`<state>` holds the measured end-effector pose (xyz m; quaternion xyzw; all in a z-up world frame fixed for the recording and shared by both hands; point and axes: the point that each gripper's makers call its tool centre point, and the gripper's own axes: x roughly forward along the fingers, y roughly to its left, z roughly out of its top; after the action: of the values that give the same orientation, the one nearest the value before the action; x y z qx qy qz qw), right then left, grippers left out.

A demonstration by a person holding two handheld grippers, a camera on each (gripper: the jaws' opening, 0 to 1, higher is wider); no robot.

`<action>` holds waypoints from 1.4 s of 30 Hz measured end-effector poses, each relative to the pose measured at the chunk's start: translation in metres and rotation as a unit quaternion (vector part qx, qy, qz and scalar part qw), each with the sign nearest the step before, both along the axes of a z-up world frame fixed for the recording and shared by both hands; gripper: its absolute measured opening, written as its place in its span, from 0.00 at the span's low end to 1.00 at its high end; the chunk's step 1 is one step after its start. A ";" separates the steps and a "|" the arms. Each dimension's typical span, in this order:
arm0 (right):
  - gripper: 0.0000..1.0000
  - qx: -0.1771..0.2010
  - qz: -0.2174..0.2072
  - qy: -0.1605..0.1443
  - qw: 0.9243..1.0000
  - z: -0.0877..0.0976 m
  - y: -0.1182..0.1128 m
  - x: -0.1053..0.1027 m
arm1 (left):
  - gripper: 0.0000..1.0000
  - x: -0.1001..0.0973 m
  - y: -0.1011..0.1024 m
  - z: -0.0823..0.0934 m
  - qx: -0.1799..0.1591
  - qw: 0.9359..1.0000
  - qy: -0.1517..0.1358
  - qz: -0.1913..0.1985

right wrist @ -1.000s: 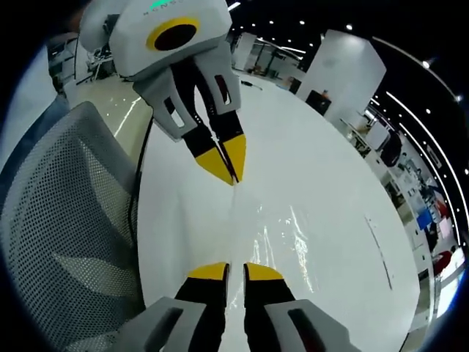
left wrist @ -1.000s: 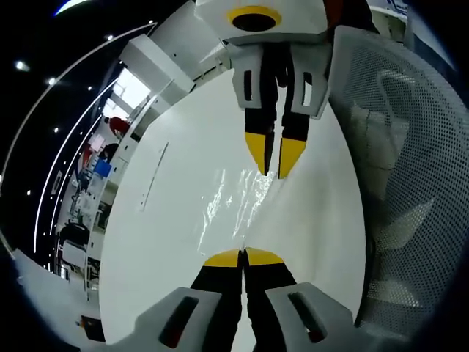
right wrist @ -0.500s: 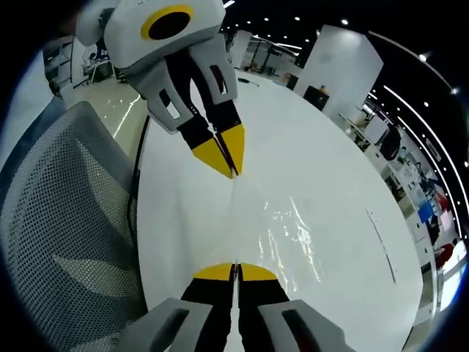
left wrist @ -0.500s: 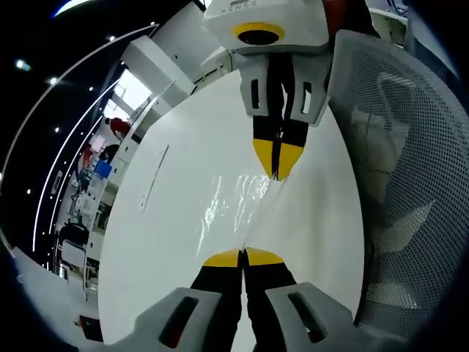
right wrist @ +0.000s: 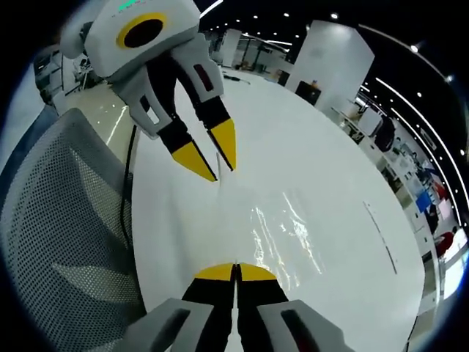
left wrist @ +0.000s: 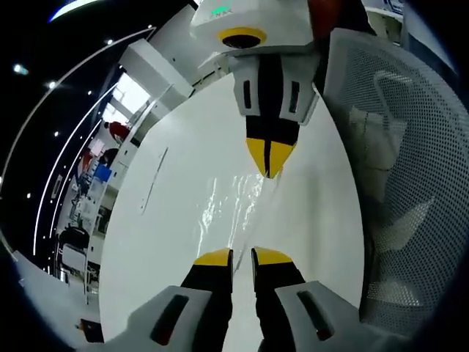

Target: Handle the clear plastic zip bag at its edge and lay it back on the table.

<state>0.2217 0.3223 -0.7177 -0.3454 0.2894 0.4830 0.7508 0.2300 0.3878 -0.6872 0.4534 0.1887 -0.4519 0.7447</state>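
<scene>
in the left gripper view, the left gripper (left wrist: 242, 257) stood with jaws parted, released, while the right gripper (left wrist: 269, 163) opposite was clenched on the far edge of the clear zip bag (left wrist: 233, 209), which lay flat and glossy near the surface's (left wrist: 161, 242) chair-side edge. in the right gripper view, the right gripper (right wrist: 236, 273) pinched the bag (right wrist: 282, 235) at its near edge; the left gripper (right wrist: 210, 155) hung spread apart. the bag looked light, limp and slippery, best taken by its rim.

white table (left wrist: 168, 220), clear zip bag (left wrist: 233, 209) on it
</scene>
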 end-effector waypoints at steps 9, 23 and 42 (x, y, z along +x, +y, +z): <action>0.00 0.000 -0.006 -0.001 1.000 0.001 -0.001 0.002 | 0.05 -0.009 -0.021 0.014 -0.020 0.999 -0.008 -0.024; 0.00 0.002 -0.010 -0.003 1.000 0.006 -0.002 0.002 | 0.05 -0.023 -0.052 0.006 -0.009 0.998 -0.003 -0.067; 0.00 0.004 -0.013 -0.011 1.000 0.012 0.000 0.003 | 0.00 -0.015 -0.052 -0.005 0.008 0.999 -0.012 -0.052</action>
<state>0.2243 0.3219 -0.7060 -0.3437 0.2840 0.4706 0.7614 0.2153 0.3360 -0.6923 0.4742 0.1592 -0.4828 0.7188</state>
